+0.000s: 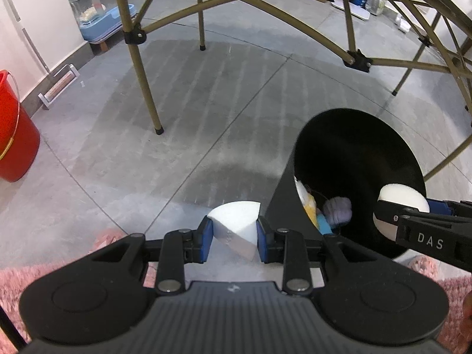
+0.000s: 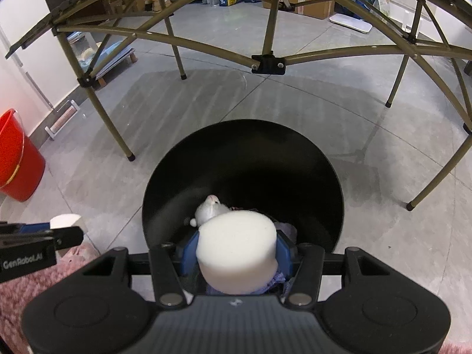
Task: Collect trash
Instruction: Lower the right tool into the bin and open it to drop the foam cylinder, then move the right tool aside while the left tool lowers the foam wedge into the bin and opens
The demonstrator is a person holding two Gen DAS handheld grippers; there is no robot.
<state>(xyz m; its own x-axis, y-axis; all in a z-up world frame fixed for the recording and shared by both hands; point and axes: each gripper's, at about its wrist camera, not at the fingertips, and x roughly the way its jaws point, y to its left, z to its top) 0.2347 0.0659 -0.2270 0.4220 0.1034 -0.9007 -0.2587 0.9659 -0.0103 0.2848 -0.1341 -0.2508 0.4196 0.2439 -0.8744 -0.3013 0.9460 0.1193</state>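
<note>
A folding table frame [image 2: 268, 62] arches over grey floor tiles. Below it stands the black bin [image 2: 165, 183], already holding scraps. The right gripper [image 2: 236, 253] is clamped on a round white foam puck [image 2: 236, 244], poised above the bin's mouth; it looks best to let go only once the puck is well inside the rim. The left gripper [image 1: 234, 236] pinches a white foam wedge [image 1: 233, 224] just beside the bin, over bare floor, so it should wait its turn.

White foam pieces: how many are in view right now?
2. A wedge-shaped foam piece in the left hand-held gripper, beside the black bin; a round foam piece in the right hand-held gripper, over the bin. Others may be hidden inside.
</note>
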